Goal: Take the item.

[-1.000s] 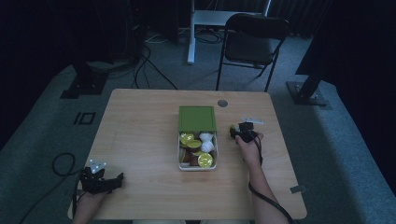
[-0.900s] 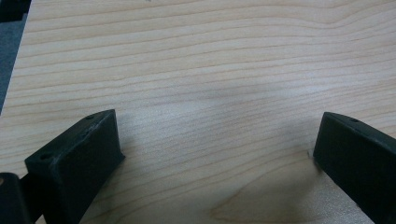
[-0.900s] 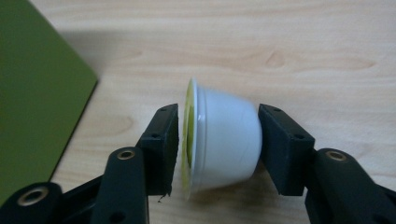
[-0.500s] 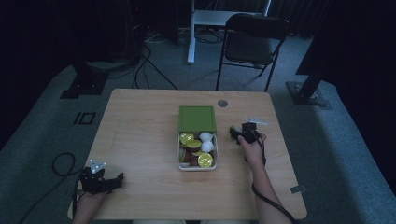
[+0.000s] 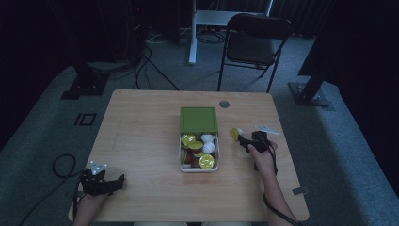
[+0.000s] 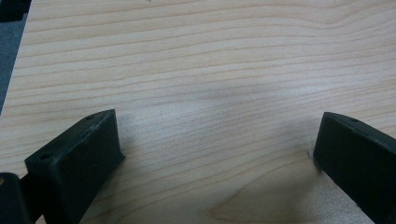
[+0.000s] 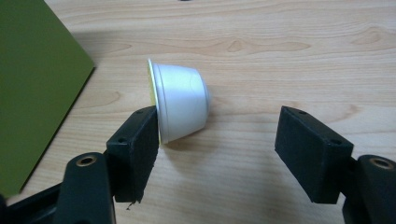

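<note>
Right of the open green tin (image 5: 199, 120), the right hand-held gripper (image 7: 219, 149) stands wide apart, its left jaw touching a tipped white capsule (image 7: 180, 102) without clamping it, probably because a grasp is underway.

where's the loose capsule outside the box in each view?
High view: capsule on the table right of the box, at the right gripper.
Left gripper view: bare tabletop between the jaws.
Right gripper view: centre-left, on its side against one jaw.
Shared landmark: green lid.

High view: dim, surroundings near black, bench (image 5: 141, 141) moderately lit. Gripper views: brighter, sharp wood grain, soft shadows, mild overhead sheen.
</note>
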Tool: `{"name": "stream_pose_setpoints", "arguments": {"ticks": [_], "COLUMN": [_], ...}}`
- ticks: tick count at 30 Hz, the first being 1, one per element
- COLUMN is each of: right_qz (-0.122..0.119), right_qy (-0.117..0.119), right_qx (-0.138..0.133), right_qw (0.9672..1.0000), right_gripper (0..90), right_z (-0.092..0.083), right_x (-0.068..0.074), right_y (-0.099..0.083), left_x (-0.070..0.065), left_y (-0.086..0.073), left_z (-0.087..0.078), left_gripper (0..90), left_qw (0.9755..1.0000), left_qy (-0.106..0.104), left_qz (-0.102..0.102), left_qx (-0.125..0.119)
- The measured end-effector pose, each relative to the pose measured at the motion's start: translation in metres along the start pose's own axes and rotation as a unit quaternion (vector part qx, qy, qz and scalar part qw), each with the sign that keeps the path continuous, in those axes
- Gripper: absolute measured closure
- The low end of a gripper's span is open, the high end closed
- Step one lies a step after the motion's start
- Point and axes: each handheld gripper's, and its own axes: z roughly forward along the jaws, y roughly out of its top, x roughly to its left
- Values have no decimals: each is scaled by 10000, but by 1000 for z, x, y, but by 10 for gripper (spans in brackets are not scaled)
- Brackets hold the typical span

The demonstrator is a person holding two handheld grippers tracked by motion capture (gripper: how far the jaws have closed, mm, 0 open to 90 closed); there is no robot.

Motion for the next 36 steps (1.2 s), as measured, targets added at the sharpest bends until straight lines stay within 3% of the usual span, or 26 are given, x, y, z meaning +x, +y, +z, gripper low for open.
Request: {"name": "stream_pose_setpoints", "arguments": {"ticks": [19, 30, 36], "right_qz": [-293, -505, -549], "right_qy": [253, 228, 177], "right_qx": [-193, -40, -178], "right_qw": [9991, 9985, 9982], "right_gripper": [253, 217, 210], "right_z": [-49, -62, -75], "right_x": [-2, -7, -8], "right_y": [-19, -41, -47], "left_x": [0, 0, 0], "left_y": [0, 0, 0], "left_z": [0, 0, 0], "left_gripper": [10, 10, 10], "left_qw": [10000, 10000, 10000], "left_qy": [-1, 15, 15], "left_qz": [1, -7, -7], "left_qx": [2, 5, 5]}}
